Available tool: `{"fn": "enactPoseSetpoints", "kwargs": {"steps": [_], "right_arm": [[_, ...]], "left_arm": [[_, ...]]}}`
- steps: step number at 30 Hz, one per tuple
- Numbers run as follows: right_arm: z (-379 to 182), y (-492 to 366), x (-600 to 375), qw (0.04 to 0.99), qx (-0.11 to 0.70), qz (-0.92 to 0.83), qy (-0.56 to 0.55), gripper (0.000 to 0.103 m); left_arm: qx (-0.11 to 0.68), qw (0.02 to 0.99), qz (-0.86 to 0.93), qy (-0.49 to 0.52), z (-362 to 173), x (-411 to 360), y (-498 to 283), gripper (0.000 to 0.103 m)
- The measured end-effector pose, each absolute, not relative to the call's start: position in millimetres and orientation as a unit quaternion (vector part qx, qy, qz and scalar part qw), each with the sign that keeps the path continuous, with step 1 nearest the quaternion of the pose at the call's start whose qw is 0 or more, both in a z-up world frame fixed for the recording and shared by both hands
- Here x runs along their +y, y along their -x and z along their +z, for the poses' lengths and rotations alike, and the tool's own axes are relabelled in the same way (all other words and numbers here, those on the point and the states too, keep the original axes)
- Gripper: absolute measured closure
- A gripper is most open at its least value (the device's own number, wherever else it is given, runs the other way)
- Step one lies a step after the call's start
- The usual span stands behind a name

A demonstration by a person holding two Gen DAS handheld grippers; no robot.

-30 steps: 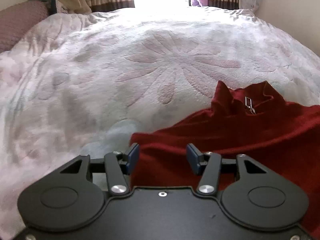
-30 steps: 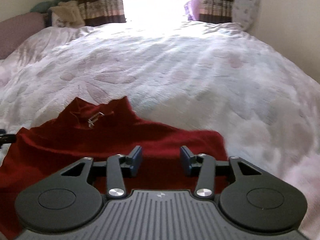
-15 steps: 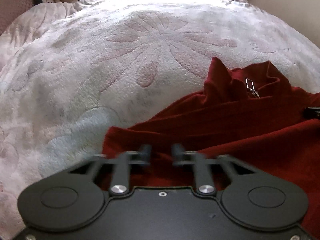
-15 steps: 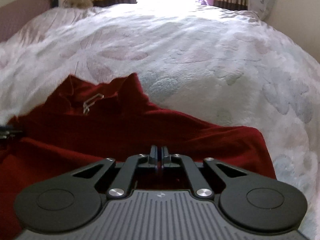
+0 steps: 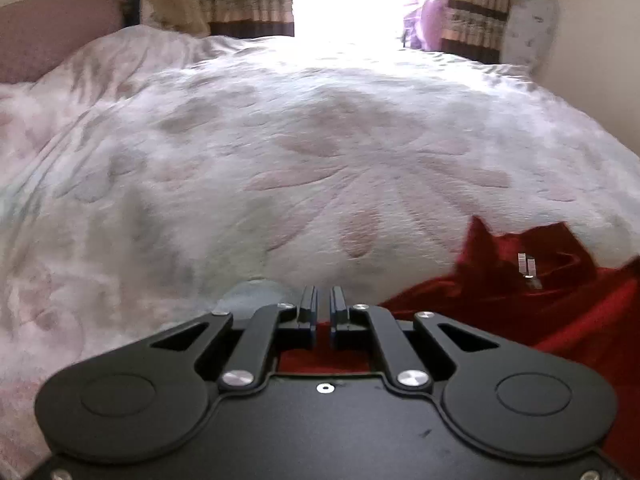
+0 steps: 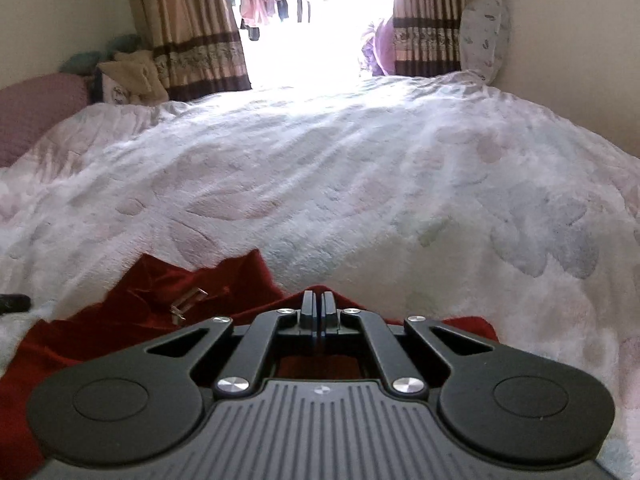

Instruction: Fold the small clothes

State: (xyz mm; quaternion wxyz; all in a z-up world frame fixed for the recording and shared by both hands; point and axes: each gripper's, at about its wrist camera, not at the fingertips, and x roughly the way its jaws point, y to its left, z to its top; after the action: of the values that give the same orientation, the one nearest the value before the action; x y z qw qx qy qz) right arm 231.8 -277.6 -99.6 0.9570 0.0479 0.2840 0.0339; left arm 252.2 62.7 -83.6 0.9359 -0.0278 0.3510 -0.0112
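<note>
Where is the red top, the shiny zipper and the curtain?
Red top (image 6: 100,332): right wrist view, on its body.
Zipper (image 6: 186,303): right wrist view, on the metal pull.
Curtain (image 6: 188,28): right wrist view, on the left panel.

My jaws have closed on both sides, apparently pinching the red top (image 5: 520,312), now lifted and bunched.

The garment (image 5: 540,300) lies on the bed (image 5: 280,160), at its near edge. Curtains (image 6: 192,28) hang behind the bed; a pillow (image 6: 40,112) sits at its far left.
</note>
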Motion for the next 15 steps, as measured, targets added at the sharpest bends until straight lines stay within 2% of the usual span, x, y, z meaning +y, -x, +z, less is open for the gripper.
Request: {"fn": "enactPoseSetpoints", "kwargs": {"steps": [3,6,9,15], "right_arm": [[-118,-241,-275,0.945,0.326,0.021,-0.038,0.102],[-131,-244,-271,0.937,0.348,0.025,-0.021,0.100],[-132,-243,-267,0.939,0.344,0.023,-0.004,0.099],[-133,-244,-269,0.938,0.345,0.025,-0.011,0.099]], "left_arm": [[0.370,0.928,-0.021,0.039,-88,67,-253,0.095],[0.383,0.920,-0.067,0.050,-89,60,-251,0.065],[0.388,0.915,-0.101,0.037,-90,45,-249,0.060],[0.434,0.898,-0.076,0.006,-121,27,-261,0.058]]}}
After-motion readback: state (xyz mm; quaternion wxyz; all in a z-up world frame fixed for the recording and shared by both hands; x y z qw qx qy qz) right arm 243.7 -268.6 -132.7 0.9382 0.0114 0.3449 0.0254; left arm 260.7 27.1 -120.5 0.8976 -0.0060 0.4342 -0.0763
